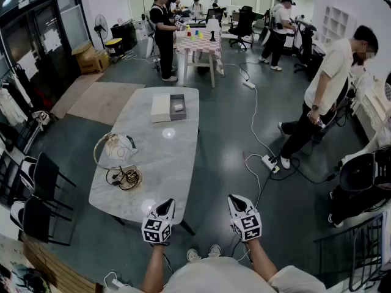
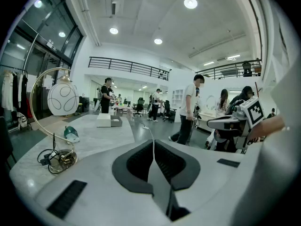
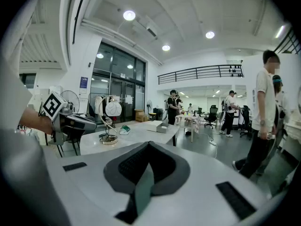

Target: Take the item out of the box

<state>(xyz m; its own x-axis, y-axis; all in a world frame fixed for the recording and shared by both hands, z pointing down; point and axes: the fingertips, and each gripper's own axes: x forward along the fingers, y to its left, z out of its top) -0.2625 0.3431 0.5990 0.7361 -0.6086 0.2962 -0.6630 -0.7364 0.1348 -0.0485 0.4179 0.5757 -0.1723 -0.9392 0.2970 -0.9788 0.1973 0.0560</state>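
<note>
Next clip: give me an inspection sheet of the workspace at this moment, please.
Surface: pale marbled table with rounded corners.
Job's things: open grey box at the far end, small white item inside, flat white lid beside it.
Clutter: white globe lamp on a gold arc; small green-and-white object.
Grippers: left gripper and right gripper shut, empty, short of the table.
Cables: black coil at the lamp base; white power strip on the floor.
Surroundings: standing person in white shirt, black chairs.
</note>
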